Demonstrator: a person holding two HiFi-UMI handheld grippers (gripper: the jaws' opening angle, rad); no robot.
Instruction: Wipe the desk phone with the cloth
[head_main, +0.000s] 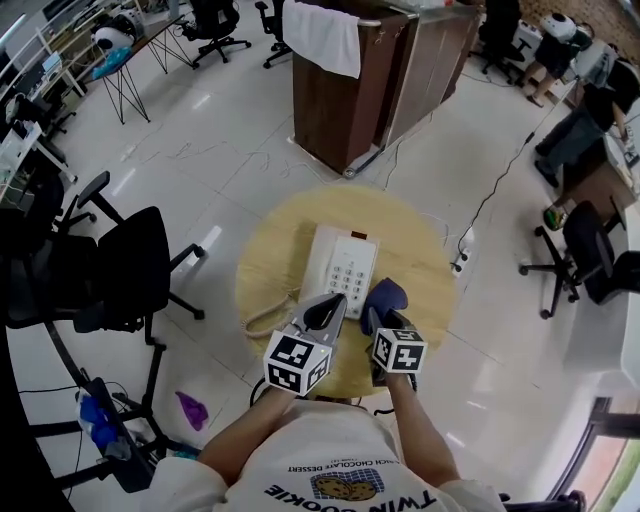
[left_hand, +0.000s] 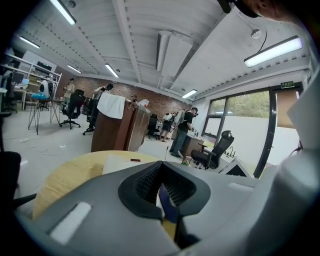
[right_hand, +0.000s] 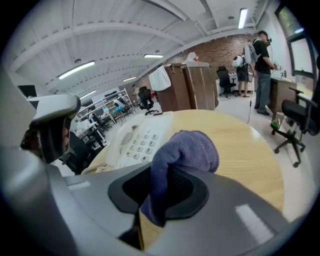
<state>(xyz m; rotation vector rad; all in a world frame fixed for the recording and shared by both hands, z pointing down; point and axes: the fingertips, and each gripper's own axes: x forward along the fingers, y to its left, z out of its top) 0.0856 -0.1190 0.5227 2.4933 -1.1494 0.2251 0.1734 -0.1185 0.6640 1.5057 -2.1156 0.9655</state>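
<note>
The phone (head_main: 340, 265) lies flat near the middle of the round wooden counter (head_main: 268, 240), keypad facing up, with its coiled cord (head_main: 265, 318) looping off its near-left corner. From the right gripper view I see the keypad (right_hand: 137, 142) just left of and beyond the cloth.

The purple cloth (head_main: 386, 296) sits at the phone's near-right corner, bunched into a rounded wad. I cannot tell whether it touches the phone's casing or hangs just beside it. My right tongs (head_main: 379, 318) are clamped on the cloth: in the right gripper view a fold of it runs down between the dark pads (right_hand: 182, 192), and the rest bulges out past the tips.

My left tongs (head_main: 325, 312) hover at the phone's near edge, just left of the right pair. They are closed to a thin slit and grip nothing. Through that slit, in the left gripper view, I see only a sliver of the purple cloth (left_hand: 167, 205).
</note>
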